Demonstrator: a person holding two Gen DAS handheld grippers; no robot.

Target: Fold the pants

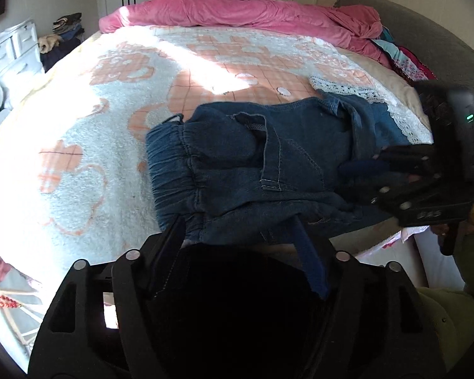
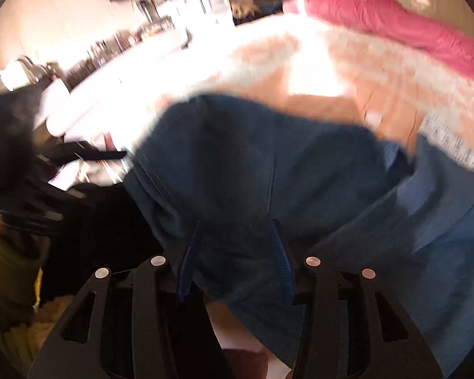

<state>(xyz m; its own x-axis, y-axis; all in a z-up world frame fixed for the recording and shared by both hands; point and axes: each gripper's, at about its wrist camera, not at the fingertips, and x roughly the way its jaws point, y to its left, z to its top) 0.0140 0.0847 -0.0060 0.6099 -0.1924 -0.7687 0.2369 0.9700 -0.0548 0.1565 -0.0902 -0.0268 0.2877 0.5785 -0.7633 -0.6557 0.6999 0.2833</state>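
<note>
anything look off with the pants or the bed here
The pants sit in a rumpled bundle at the bed's near edge, with a belt loop sticking up and the fold edges uneven. The pink duvet is heaped at the far end. Nothing looks spilled or damaged.
</note>
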